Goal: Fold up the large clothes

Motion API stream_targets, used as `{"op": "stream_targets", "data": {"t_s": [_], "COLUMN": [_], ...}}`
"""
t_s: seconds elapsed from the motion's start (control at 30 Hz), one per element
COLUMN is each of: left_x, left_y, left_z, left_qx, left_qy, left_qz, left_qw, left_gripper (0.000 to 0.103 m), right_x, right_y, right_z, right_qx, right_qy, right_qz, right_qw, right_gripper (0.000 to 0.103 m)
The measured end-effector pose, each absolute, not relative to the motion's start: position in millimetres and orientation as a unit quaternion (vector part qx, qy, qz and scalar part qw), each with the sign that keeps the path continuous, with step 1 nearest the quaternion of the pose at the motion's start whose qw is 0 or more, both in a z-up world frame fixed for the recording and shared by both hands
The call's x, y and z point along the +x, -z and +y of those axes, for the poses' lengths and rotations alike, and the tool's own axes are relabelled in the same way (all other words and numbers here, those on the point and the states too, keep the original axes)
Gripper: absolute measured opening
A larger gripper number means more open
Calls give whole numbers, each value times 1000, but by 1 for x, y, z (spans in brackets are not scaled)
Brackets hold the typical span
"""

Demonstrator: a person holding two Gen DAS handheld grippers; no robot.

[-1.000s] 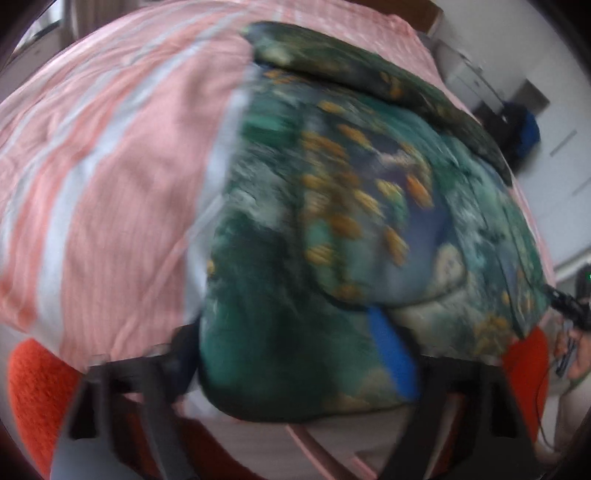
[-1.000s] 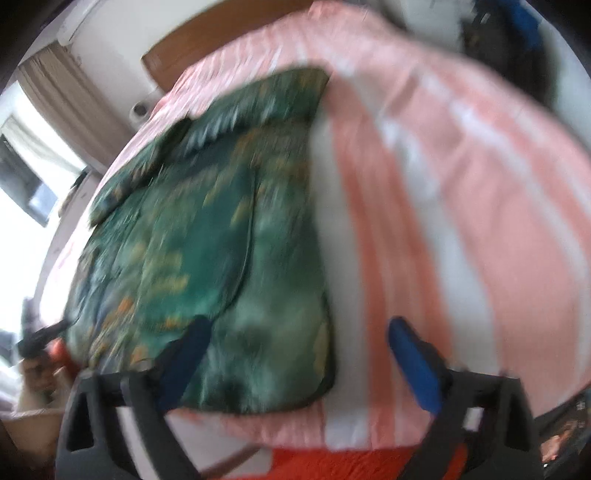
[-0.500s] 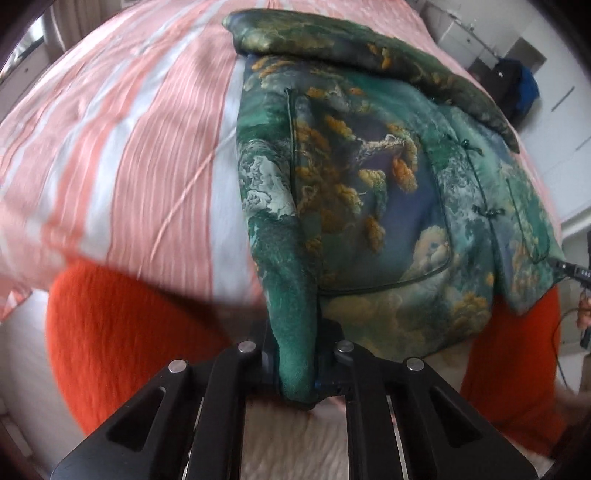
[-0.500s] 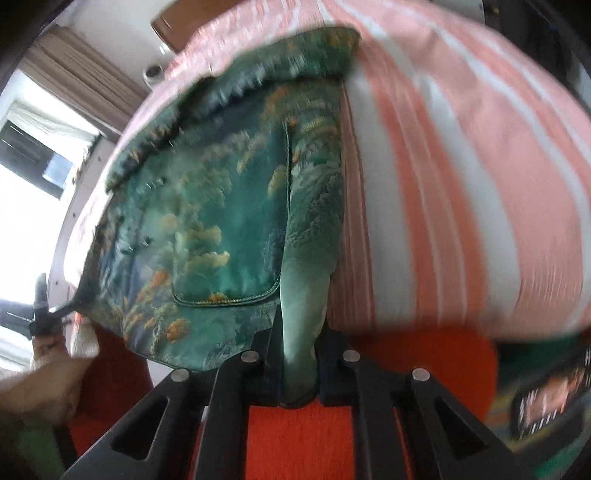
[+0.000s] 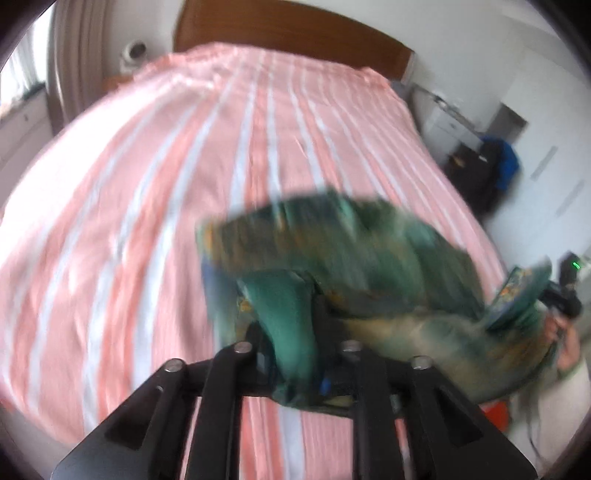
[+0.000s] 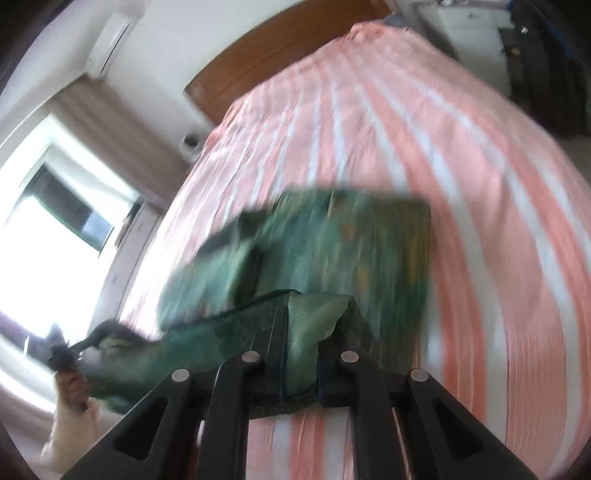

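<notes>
Seen first from the left wrist, one garment is in play — a green jacket (image 5: 332, 258) printed with orange and blue, blurred, lifted off the bed and hanging over the pink-and-white striped bedspread (image 5: 147, 221). The left gripper (image 5: 295, 354) has a thick fold of the jacket's hem between its two fingers; its jaws have just been opening a little, yet the cloth still fills the gap and the pads press on it. Far right, the other corner of the hem runs to the right gripper (image 5: 554, 295), with one hand (image 5: 565, 347) below it. Behind the bed stand one brown wooden headboard (image 5: 295, 33), one small white round device (image 5: 135, 55) on a side table, and one dark bag with blue (image 5: 491, 170) by the wall.

From the right wrist, the same single jacket (image 6: 351, 251) sags in a trough between the two grips, its far edge down on the bedspread (image 6: 480, 184). The right gripper (image 6: 301, 365) is fully closed on a bunched fold of hem. At lower left the left gripper (image 6: 62, 354) pinches the other corner, one hand (image 6: 70, 391) under it. One window (image 6: 44, 240) glares at the left — one headboard (image 6: 258, 62) at the top.
</notes>
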State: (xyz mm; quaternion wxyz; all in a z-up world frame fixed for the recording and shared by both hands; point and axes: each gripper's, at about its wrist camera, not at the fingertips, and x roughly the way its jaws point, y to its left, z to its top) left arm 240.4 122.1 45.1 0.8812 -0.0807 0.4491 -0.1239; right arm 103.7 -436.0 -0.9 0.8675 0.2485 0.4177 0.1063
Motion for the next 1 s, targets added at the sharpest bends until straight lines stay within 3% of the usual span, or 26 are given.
{"op": "stream_targets", "data": {"t_s": [0.07,0.13,0.17,0.2,0.27,0.43,0.47,0.5,0.53,0.57,0.6,0.63,0.73,0.87,1.0], "left_x": [290,318,323,321,316,330,334,337,339,338,331,321,300,303,343], "left_y": [-33,-23,-23,-22,-20,34,48,57,68,75,74,62,17,-39,-32], "left_z": [111,115,121,126,146,142,129,117,104,96,92,85,84,70,55], "left_qx": [-76,-71,-69,-73,-98,-102,-87,-65,-37,-24,-10,13,15,36,59], "left_qy": [96,49,36,33,36,56,52,48,44,46,34,25,34,20,-34], "left_qz": [471,488,485,479,460,496,502,506,516,525,515,488,422,323,274], "left_qw": [874,868,871,874,882,860,859,859,855,850,856,872,906,945,959], "left_gripper": [63,74,77,86,98,97,89,55,24,7,6,6,5,5,5], "right_x": [150,181,187,185,183,196,203,211,210,211,211,205,194,181,203], "right_y": [10,27,35,37,39,61,69,78,83,89,92,89,57,-12,-41], "right_z": [-441,-446,-450,-457,-458,-431,-427,-418,-417,-410,-402,-396,-376,-351,-342], "right_qx": [273,311,322,328,325,203,183,170,163,150,131,105,26,-60,-79], "right_qy": [-94,-81,-50,-27,-25,-31,-24,-21,-20,-10,4,22,36,40,58], "right_qz": [382,378,378,372,374,454,465,475,482,487,490,490,454,339,252], "right_qw": [878,868,867,868,868,867,866,863,861,860,862,865,890,938,963], "right_gripper": [32,87,96,96,96,96,96,96,84,65,30,20,15,15,15]}}
